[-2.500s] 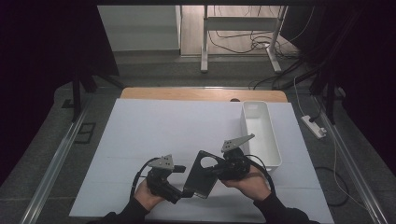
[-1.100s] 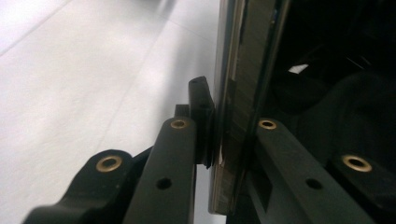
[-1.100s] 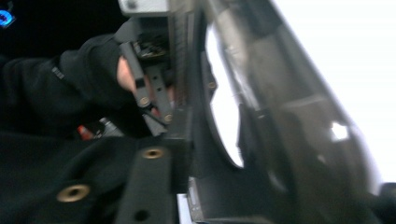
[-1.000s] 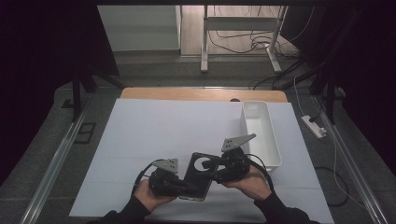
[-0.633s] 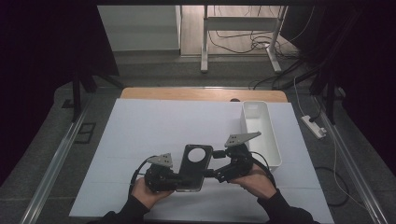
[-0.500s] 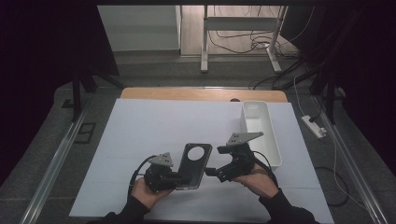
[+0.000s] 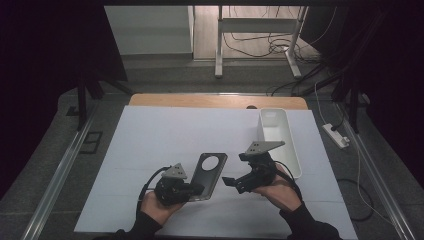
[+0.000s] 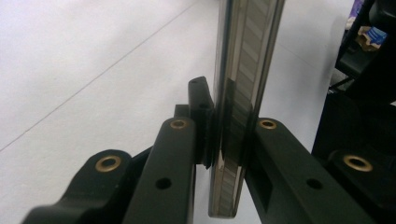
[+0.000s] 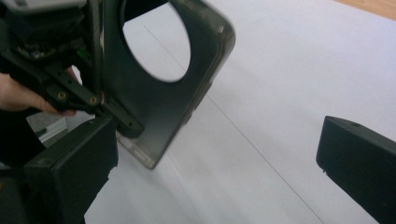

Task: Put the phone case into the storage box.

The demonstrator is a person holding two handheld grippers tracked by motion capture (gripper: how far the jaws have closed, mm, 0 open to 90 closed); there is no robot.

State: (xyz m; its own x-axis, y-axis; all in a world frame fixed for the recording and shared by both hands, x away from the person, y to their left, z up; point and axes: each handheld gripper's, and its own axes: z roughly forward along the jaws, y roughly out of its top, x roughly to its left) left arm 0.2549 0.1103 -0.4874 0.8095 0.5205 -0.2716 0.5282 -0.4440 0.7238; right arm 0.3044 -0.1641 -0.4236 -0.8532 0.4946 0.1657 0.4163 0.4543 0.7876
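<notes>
The left hand-held gripper (image 7: 196, 189) clamps the lower edge of a flat dark grey rectangular plate with a round hole (image 7: 210, 171), holding it above the white-covered table (image 7: 160, 135). The right hand-held gripper (image 7: 228, 181), its jaws just opened wide with nothing between them, sits just beside the plate.

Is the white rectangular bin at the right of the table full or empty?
Empty: the high view shows only bare white floor inside the white rectangular plastic bin, nothing lying in it.

Dark room, grey floor (image 7: 60, 165), cables (image 7: 260, 40) beyond.
</notes>
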